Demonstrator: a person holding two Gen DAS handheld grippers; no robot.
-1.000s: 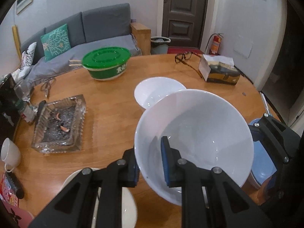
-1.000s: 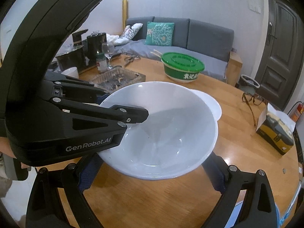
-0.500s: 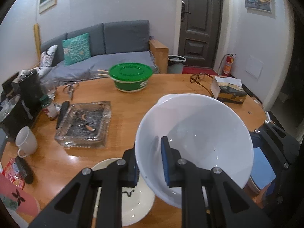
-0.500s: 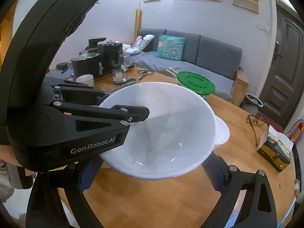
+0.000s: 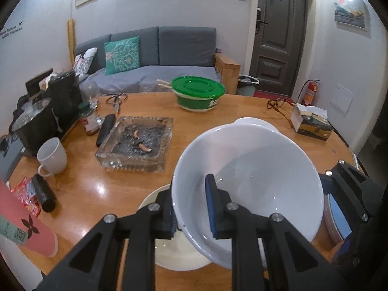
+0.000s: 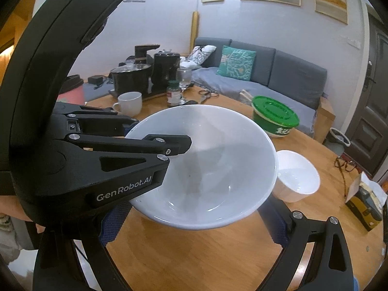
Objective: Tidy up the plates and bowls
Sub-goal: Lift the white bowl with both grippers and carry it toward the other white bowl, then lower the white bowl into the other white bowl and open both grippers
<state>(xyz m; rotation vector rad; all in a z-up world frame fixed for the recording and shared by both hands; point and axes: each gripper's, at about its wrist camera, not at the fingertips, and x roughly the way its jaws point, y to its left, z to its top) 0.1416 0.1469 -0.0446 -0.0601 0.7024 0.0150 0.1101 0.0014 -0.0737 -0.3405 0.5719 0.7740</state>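
lifted higher than a moment ago, the big white bowl [image 5: 254, 181] hangs above the worktop [image 5: 97, 194], its rim pinched by the left tongs [image 5: 191, 208]; the right tongs [image 6: 194, 223] gape wide beneath it, gripping nothing; i judge it bound for stacking

Bare desk [image 6: 194, 254] lay open under the raised bowl [image 6: 206, 169]; a smaller bowl [image 6: 298, 177] and ashtray [image 5: 137, 144] crowded its sides.
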